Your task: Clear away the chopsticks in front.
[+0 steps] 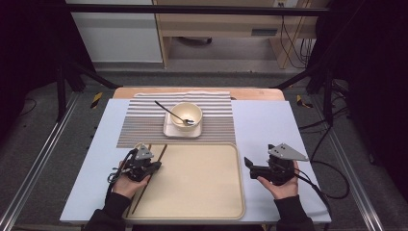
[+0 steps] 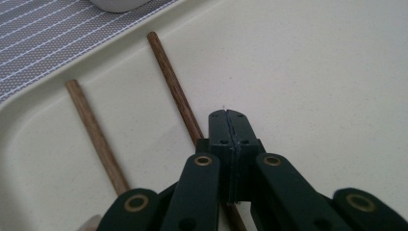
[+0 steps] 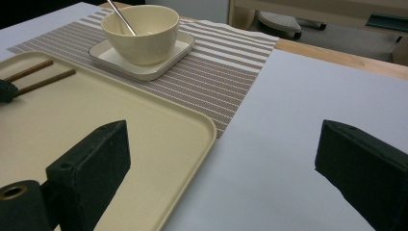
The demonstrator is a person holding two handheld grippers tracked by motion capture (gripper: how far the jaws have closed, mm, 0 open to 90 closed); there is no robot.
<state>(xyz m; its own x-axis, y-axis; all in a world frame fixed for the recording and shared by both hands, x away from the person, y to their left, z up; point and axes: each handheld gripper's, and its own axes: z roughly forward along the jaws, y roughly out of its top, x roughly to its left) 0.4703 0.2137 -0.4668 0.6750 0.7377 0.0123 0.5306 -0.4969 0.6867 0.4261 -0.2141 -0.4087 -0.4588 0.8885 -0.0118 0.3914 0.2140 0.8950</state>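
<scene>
lying lengthwise, chopsticks [image 2: 173, 82] point toward the placemat [image 2: 43, 43], slightly splayed.

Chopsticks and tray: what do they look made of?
Chopsticks: most likely wood, brown with fine lengthwise grain and a dull, unlacquered-looking surface; bamboo can't be ruled out. Tray: probably moulded plastic, maybe melamine, plain cream with a smooth satin face, soft sheen and a rounded raised rim.

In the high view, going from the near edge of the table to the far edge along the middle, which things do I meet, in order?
Tray → striped placemat → square plate → bowl holding a spoon → bare wooden table edge.
</scene>
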